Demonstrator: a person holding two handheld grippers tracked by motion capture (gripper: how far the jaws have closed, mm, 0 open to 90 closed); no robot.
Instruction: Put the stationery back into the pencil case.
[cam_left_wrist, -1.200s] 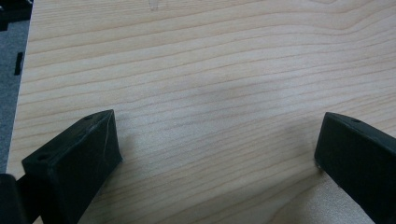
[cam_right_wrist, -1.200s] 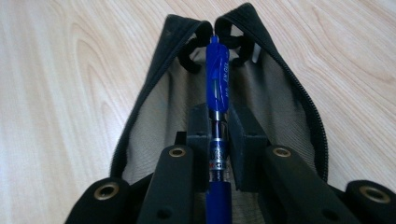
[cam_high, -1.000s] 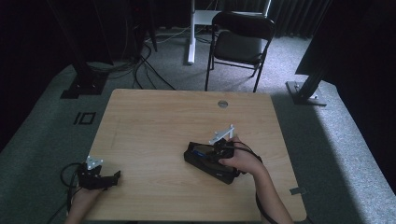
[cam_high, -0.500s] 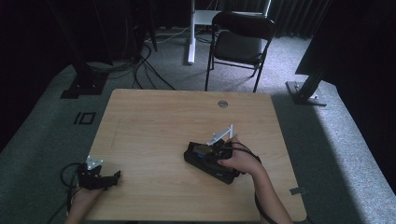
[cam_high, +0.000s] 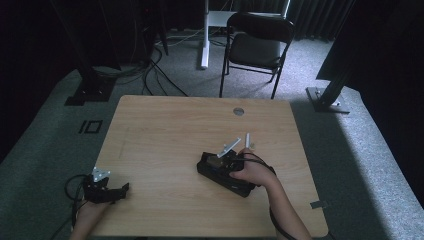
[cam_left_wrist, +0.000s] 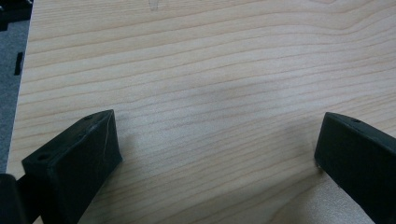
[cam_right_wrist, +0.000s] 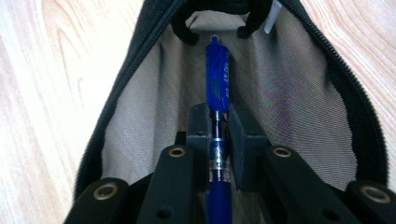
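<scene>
A black zip pouch (cam_high: 220, 172) with beige lining (cam_right_wrist: 289, 93) lies open on the wooden table (cam_high: 165, 130), right of its middle. My right gripper (cam_right_wrist: 218, 123) reaches into the pouch's mouth, shut on a blue pen (cam_right_wrist: 218, 84) whose tip points toward the pouch's far end. In the high view the right gripper (cam_high: 216, 162) sits under a hand over the pouch. My left gripper (cam_high: 120, 190) rests at the table's front left corner. Its jaws stand wide apart over bare wood, open, with nothing between its fingers (cam_left_wrist: 74, 158).
A black chair (cam_high: 260, 45) stands beyond the table's far edge. A round grommet (cam_high: 238, 111) sits near the far edge of the table. Cables (cam_high: 150, 70) and stand bases lie on the grey carpet at back left and right.
</scene>
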